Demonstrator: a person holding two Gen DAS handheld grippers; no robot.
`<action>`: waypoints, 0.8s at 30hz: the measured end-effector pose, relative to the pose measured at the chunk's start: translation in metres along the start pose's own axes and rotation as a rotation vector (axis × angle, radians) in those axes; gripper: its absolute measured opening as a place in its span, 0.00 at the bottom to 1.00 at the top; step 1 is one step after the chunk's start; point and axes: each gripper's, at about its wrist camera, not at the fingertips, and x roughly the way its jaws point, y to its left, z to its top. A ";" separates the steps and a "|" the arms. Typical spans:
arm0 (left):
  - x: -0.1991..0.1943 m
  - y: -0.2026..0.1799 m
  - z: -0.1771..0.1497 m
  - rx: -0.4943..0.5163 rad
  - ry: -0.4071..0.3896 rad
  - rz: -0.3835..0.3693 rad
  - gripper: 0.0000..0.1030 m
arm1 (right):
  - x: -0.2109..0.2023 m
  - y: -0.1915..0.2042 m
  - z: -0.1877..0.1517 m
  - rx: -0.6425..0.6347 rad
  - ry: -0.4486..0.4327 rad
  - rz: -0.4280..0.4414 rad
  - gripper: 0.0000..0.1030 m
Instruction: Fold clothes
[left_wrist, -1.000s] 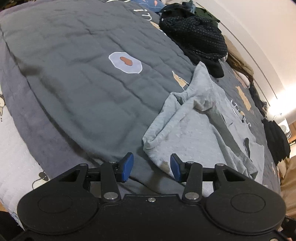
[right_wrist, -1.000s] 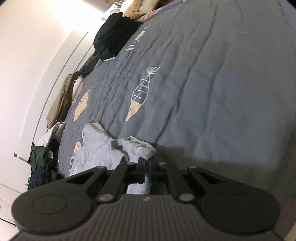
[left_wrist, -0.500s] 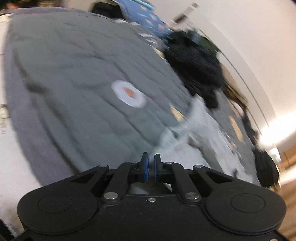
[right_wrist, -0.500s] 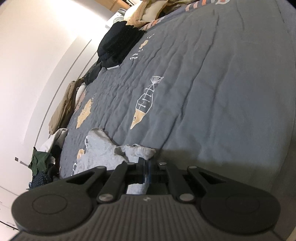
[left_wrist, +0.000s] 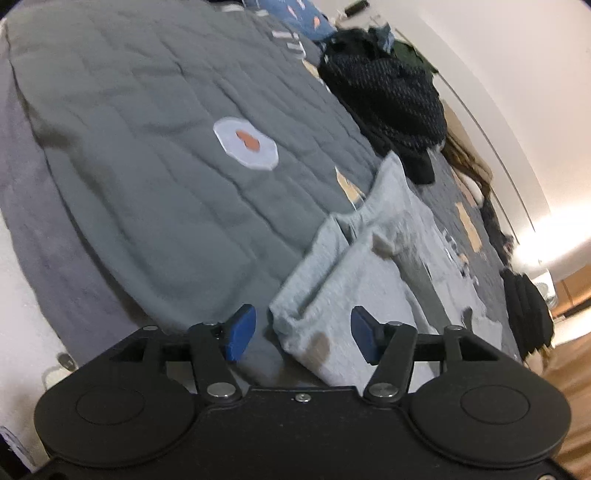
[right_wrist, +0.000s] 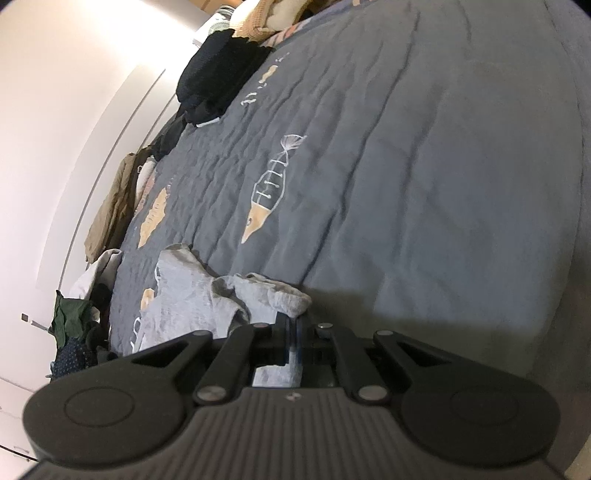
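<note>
A light grey garment (left_wrist: 376, 266) lies crumpled on the dark grey quilt (left_wrist: 166, 155). My left gripper (left_wrist: 301, 334) is open, its blue pads on either side of the garment's near corner, just above it. In the right wrist view the same grey garment (right_wrist: 192, 291) lies bunched at the left. My right gripper (right_wrist: 291, 341) is shut on a fold of the grey garment, which shows behind and below the fingers.
A black dotted clothes pile (left_wrist: 388, 96) lies at the far edge by the white wall. Another black pile (right_wrist: 218, 74) and tan clothes (right_wrist: 110, 206) line the wall side. The quilt carries fish and egg prints. The bed edge and wooden floor (left_wrist: 569, 369) are at right.
My left gripper shut half a second ago and has now opened again around the garment's corner. The right gripper stays shut on the garment and has shifted slightly.
</note>
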 end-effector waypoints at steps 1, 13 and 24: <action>0.001 -0.002 -0.002 0.008 0.002 -0.005 0.55 | 0.000 -0.001 0.000 0.002 0.002 -0.001 0.03; 0.022 -0.006 -0.001 0.033 0.045 0.010 0.09 | -0.001 0.002 -0.001 -0.005 -0.012 -0.005 0.03; -0.006 0.024 0.021 -0.100 -0.065 0.036 0.00 | 0.001 0.001 -0.002 -0.014 -0.015 -0.022 0.03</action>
